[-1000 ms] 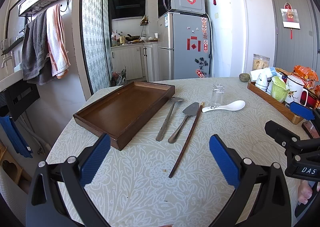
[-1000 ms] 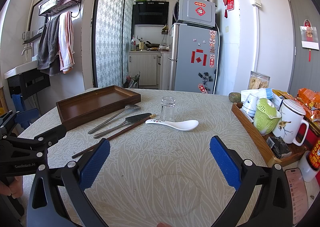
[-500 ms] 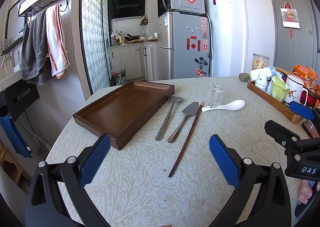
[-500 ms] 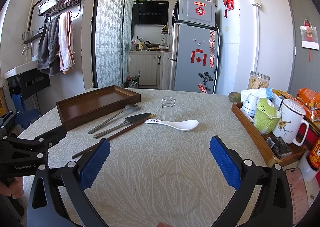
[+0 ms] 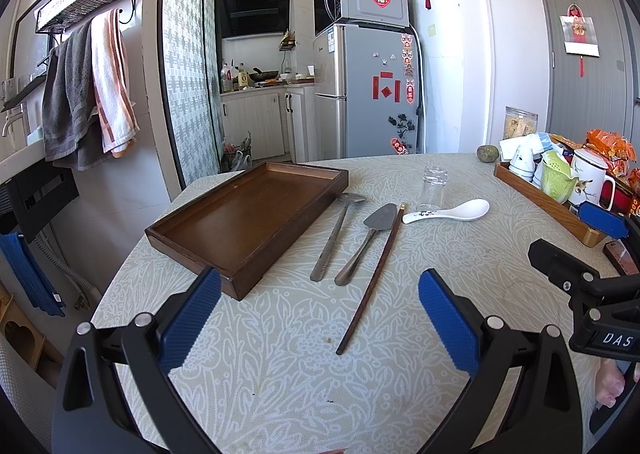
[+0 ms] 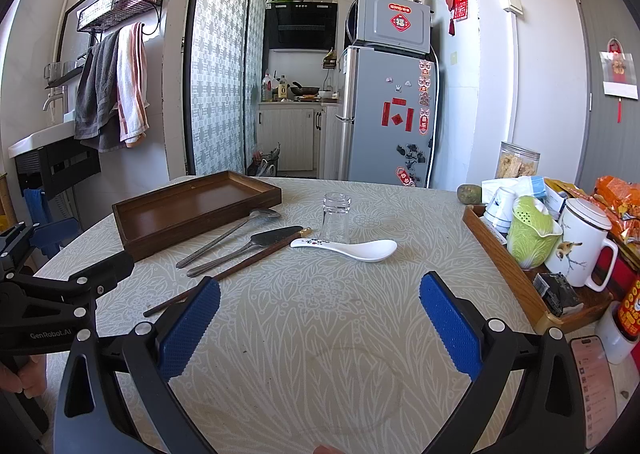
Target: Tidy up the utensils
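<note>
Spoon [image 5: 338, 235], server [image 5: 366, 242], chopsticks [image 5: 372, 278] and white spoon [image 5: 448, 211] lie on the table [image 5: 400, 334], just right of the empty tray [image 5: 248, 222]. Left gripper [image 5: 320, 318] and right gripper [image 6: 320, 322]: fingers spread, holding nothing, above the table.

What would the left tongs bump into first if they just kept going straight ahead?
Probably the long dark wooden chopstick: it lies on the table right ahead of the open left tongs. Just past it are the metal spatula and metal spoon. Depth is hard to judge; held high enough, the tongs might pass over.
</note>
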A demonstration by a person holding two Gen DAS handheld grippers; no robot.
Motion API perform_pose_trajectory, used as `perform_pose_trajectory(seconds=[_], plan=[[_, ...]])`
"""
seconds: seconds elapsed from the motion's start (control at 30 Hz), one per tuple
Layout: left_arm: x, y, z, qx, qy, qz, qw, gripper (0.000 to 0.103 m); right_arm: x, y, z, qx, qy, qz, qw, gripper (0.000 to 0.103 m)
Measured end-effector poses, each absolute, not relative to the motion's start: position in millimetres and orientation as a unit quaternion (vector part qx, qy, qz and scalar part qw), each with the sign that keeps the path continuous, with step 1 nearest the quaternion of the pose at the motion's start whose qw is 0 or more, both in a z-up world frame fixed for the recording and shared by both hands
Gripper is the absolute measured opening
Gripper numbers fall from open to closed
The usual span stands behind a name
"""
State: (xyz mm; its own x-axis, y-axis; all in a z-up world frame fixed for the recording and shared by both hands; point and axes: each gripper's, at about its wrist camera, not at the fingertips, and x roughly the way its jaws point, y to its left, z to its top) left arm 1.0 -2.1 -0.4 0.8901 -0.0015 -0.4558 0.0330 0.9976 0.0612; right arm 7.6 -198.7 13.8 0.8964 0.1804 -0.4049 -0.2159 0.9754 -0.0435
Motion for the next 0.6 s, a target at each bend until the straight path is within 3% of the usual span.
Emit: perform_pose_trajectory(seconds=[0.6], plan=[[0.9, -2.0, -0.1, 0.034, 0.234, -0.009, 0.972, 0.101, 7.2, -198.5, 14.9, -0.043, 0.203, 0.101, 0.973, 0.101]])
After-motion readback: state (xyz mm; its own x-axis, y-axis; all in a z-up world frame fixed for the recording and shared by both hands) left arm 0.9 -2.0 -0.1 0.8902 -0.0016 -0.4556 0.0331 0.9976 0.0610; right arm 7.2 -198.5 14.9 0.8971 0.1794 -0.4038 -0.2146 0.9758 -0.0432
